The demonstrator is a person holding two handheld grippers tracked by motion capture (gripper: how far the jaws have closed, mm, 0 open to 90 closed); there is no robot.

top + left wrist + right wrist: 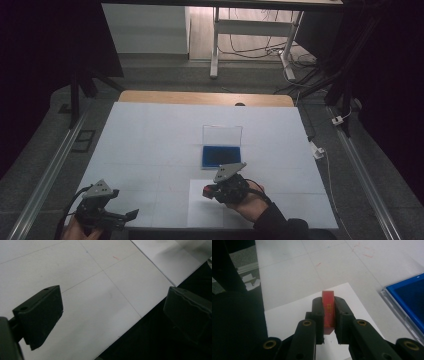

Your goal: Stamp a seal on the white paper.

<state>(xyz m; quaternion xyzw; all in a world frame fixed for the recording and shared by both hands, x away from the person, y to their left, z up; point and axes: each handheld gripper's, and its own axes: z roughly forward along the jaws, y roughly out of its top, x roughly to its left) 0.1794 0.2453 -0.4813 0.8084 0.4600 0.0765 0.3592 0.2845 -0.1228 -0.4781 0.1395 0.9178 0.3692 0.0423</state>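
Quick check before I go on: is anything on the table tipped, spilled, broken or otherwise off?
Nothing stands out. The blue ink pad case lies flat with its clear lid open, the white sheet sits square at the near edge, and the right gripper holds the red stamp straight between its jaws. The left gripper is open.

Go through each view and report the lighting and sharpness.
High view: dim, edges near black, the white table evenly lit, the blue open case soft. Left gripper view: jaws blurred, table seams sharper. Right gripper view: the small red block fairly sharp between the jaws, dark shadow at left.
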